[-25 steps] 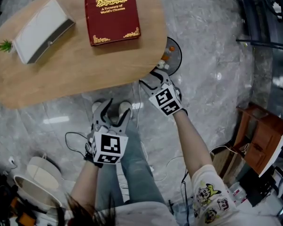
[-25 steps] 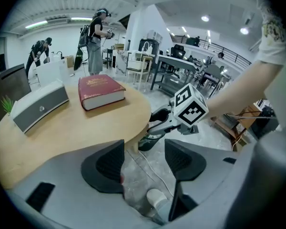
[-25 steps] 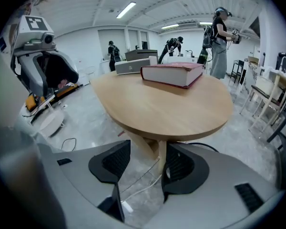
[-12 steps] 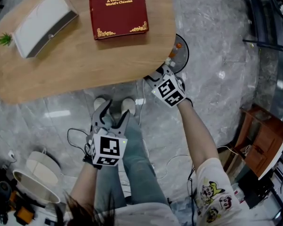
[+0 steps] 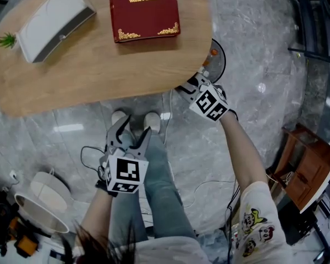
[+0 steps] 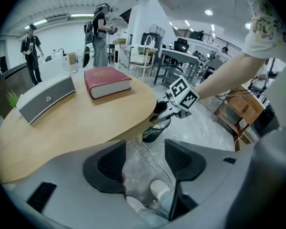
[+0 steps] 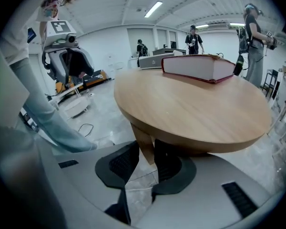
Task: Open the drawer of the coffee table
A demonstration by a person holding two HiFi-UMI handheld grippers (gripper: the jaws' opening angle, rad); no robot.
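The right gripper (image 7: 143, 163) points down at the near rim of the desk (image 5: 99, 70), its tips tucked just under the wooden top. Its jaws have just been closing and now stand a narrow gap apart, with a tapered wooden piece (image 7: 144, 144) that hangs below the top filling that gap. The dark pads (image 7: 122, 164) sit right at its two sides; whether they press on it I cannot tell. No drawer front can be made out in any view — only this piece under the desk's edge, at the rounded right end.

The left gripper (image 5: 132, 133) hangs lower and nearer the person, well apart from the desk, above the person's pale shoes (image 5: 135, 119). Its jaws are spread wide with only the grey marble floor and the shoes seen between them.

On the desk lies a red book with gold print (image 5: 144, 7), closed and flat. To its left stands a grey-and-white box (image 5: 52, 23), and beside that, at the far left edge, a small green plant (image 5: 5, 39). On the floor just past the desk's right end sits a round black object (image 5: 219, 65). Further right stands a brown wooden cabinet (image 5: 308, 166) — well clear of both grippers.
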